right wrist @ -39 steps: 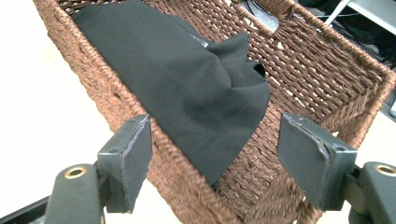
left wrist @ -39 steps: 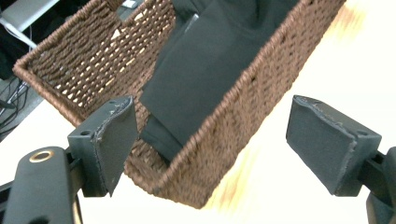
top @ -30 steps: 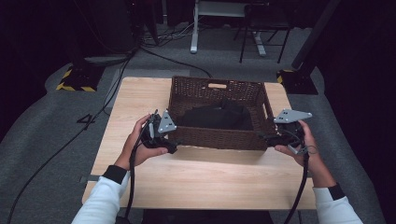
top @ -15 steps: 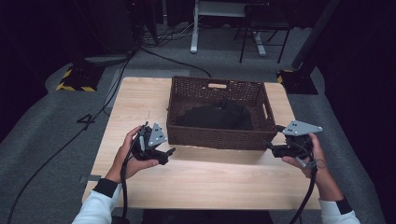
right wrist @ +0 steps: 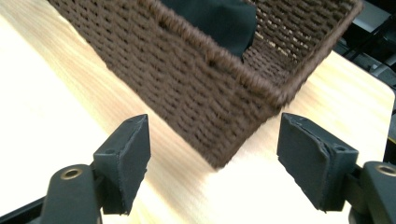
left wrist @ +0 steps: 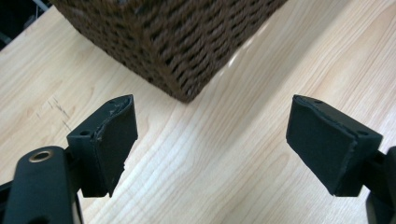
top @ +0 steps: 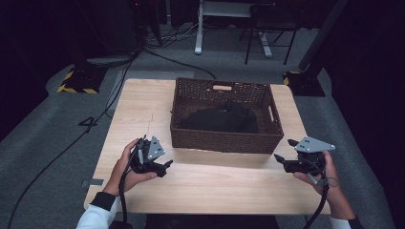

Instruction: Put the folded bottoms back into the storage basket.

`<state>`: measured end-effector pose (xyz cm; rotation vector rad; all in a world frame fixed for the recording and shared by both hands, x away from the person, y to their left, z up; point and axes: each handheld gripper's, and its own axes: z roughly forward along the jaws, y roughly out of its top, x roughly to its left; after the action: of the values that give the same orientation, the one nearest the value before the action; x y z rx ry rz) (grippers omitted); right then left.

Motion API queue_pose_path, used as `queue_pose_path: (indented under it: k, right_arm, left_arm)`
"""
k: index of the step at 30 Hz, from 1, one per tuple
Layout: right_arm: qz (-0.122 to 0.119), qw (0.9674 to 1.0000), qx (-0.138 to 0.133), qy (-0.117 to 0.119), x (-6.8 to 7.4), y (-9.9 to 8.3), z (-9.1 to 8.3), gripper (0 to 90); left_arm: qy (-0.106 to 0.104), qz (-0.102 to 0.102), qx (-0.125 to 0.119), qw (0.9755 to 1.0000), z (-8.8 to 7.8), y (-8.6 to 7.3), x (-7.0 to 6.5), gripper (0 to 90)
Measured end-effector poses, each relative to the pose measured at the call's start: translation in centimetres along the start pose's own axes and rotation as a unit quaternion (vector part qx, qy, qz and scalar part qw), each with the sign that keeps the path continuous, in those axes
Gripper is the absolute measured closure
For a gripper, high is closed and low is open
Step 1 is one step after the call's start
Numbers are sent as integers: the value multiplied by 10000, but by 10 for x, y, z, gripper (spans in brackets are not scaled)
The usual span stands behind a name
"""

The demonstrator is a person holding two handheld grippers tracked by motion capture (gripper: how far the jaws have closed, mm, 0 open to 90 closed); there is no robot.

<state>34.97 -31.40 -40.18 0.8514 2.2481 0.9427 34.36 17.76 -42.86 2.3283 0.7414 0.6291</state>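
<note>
A: High view first, nearest edge: the left gripper (top: 162, 168) and the right gripper (top: 282, 161) sit low over the table (top: 143, 119), one off each front corner of the wicker basket (top: 224, 140). A second ago they were up against the basket's front wall; both have pulled back toward the person and sunk.

B: Holding anything?

A: No. In the left gripper view its pads (left wrist: 114, 140) stand wide over bare wood, the basket corner (left wrist: 182, 56) beyond them. In the right gripper view, the jaws are also apart and empty, aimed at the other corner (right wrist: 219, 116).

B: And the cloth?

A: Farther back, the black garment (top: 222, 119) lies bunched inside the basket. I judge the placing is finished and the hands are retreating.
</note>
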Motion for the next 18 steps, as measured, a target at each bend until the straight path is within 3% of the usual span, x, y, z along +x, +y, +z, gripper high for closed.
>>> queue_pose_path:
  k: [9, 18]
  right_arm:
    - [64, 9995, 281, -126, 5, -34, 8, 258]
    - [465, 9980, 423, 50, 3, -64, 16, 257]
  left_arm:
    - [3, 16, 189, 9998, 8, -18, -3, 169]
    - [-21, -104, 368, 9993, 12, -39, 0, 172]
